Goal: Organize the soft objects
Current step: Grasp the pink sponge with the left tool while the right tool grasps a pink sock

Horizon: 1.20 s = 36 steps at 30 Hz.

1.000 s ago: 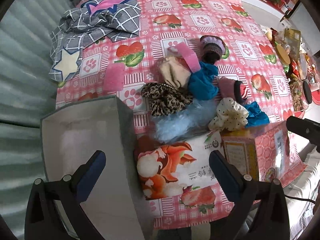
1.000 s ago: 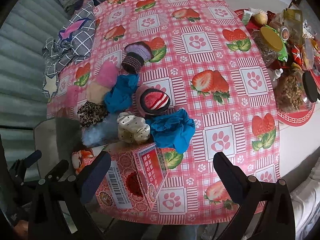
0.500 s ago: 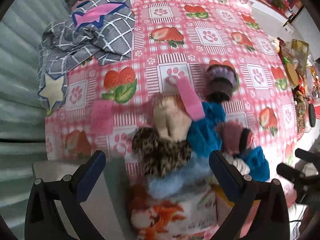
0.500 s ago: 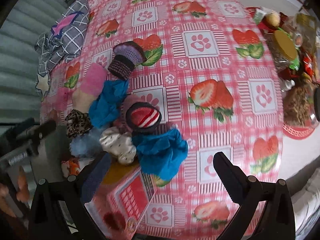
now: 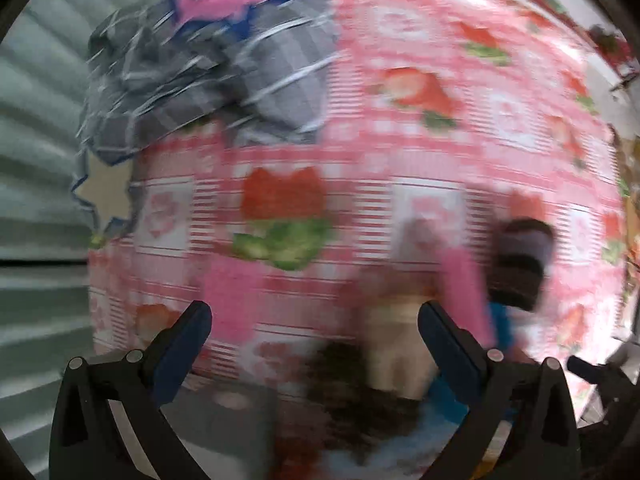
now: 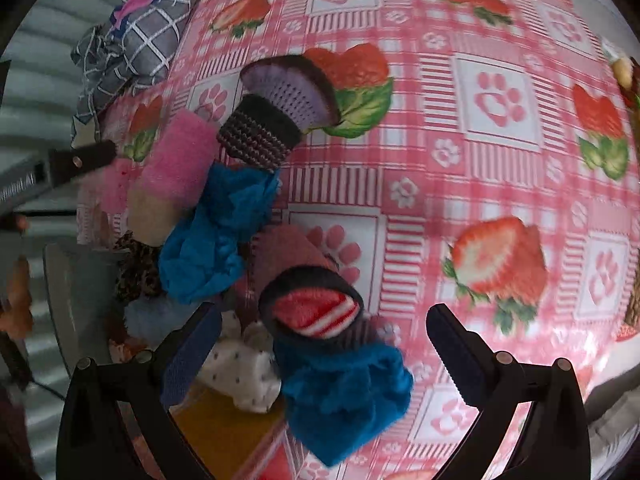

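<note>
A pile of soft items lies on the strawberry-print tablecloth (image 6: 480,184). In the right wrist view I see a purple knitted sock (image 6: 280,108), a pink and beige sock (image 6: 172,180), a blue cloth (image 6: 216,236), a dark sock with a red striped inside (image 6: 312,308), another blue cloth (image 6: 344,396), a dotted white piece (image 6: 244,368) and a leopard-print piece (image 6: 136,268). My right gripper (image 6: 324,344) is open just above the striped sock. The left wrist view is blurred; my left gripper (image 5: 314,336) is open above the table, with the pink sock (image 5: 460,292) near its right finger.
A grey checked cloth (image 5: 208,76) with a pink fish and a star patch lies bunched at the table's far left edge. A flat pink pad (image 5: 232,300) lies near the left finger. A grey box (image 6: 76,292) and a printed carton (image 6: 232,432) stand at the near edge.
Both grippers have moved forward over the table, toward the pile. The boxes have slid down to the bottom of both views. The left view is now motion-blurred.
</note>
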Tool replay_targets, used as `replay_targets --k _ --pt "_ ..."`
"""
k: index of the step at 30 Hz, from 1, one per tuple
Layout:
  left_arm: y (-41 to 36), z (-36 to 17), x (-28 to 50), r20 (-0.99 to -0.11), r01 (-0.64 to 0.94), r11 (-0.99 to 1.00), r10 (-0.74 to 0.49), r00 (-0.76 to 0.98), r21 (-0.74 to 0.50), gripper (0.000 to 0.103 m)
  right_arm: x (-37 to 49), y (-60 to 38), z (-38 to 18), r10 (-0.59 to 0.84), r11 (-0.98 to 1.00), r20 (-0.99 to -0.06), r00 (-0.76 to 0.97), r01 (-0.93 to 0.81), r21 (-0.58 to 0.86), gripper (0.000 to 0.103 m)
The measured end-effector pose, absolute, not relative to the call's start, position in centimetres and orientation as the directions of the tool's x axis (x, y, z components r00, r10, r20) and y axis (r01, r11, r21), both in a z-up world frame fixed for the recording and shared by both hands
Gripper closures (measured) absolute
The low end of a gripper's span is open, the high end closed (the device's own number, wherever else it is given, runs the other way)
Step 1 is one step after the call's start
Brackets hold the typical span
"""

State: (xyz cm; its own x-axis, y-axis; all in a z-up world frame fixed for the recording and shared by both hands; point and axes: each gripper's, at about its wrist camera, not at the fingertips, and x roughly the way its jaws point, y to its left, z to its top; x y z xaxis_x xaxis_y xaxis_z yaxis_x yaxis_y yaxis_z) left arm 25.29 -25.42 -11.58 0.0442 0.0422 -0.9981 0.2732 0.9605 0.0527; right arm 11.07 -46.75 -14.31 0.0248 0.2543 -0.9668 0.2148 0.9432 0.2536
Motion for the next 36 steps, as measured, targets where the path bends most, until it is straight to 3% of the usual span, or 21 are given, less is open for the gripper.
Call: replay_targets --k 9,12,14,15,16,17,18,19,20,22,27,36 --pt "-21.0 -18.0 27.0 -0.986 0.222 0.970 0.125 -0.110 0.098 0.000 13.0 -44.1 -17.4 0.220 0.969 -0.974 -0.055 0.123 0.213 0.000" --pt "-20.9 -19.4 27.3 -0.983 0.233 0.969 0.123 -0.140 0.088 0.007 13.1 -43.8 -17.8 0.211 0.972 -0.976 -0.062 0.120 0.202 0.006" --pt "-20.8 -19.8 27.6 -0.982 0.228 0.971 0.110 -0.151 0.074 0.010 13.3 -43.6 -17.6 0.193 0.976 -0.980 -0.057 0.111 0.185 0.015" --pt "-20.8 -19.8 27.9 -0.982 0.228 0.971 0.107 -0.153 0.070 0.011 13.4 -43.6 -17.5 0.179 0.979 -0.982 -0.052 0.104 0.173 0.031" --pt "-21.2 -19.9 28.0 -0.981 0.233 0.970 0.109 -0.160 0.070 0.011 13.5 -43.6 -17.1 0.170 0.982 -0.985 -0.040 0.095 0.166 0.058" --pt "-21.2 -20.1 28.4 -0.980 0.240 0.969 0.107 -0.168 0.065 0.014 13.6 -43.9 -17.0 0.211 0.972 -0.977 -0.035 0.109 0.207 0.069" --pt "-21.3 -20.1 28.6 -0.980 0.248 0.967 0.098 -0.176 0.052 0.017 13.6 -44.4 -17.1 0.253 0.959 -0.967 -0.038 0.142 0.245 0.071" --pt "-21.4 -20.0 29.0 -0.980 0.253 0.967 0.072 -0.187 0.022 0.027 13.5 -44.8 -17.1 0.273 0.950 -0.961 -0.032 0.168 0.264 0.071" --pt "-21.5 -19.9 29.1 -0.979 0.249 0.968 0.034 -0.200 -0.017 0.046 13.4 -45.2 -17.0 0.280 0.945 -0.960 -0.021 0.180 0.272 0.071" --pt "-22.0 -19.5 29.1 -0.981 0.253 0.967 0.023 -0.194 -0.028 0.058 13.0 -45.6 -16.7 0.285 0.942 -0.958 -0.007 0.188 0.279 0.071" --pt "-22.5 -18.1 28.9 -0.994 0.243 0.970 0.031 -0.106 0.005 0.058 12.2 -46.6 -15.2 0.301 0.932 -0.953 0.043 0.196 0.304 0.071" --pt "-24.6 -9.2 24.8 -0.995 0.241 0.970 -0.008 0.102 0.017 0.058 9.6 -50.2 -11.8 0.351 0.894 -0.928 0.124 0.252 0.371 0.071"
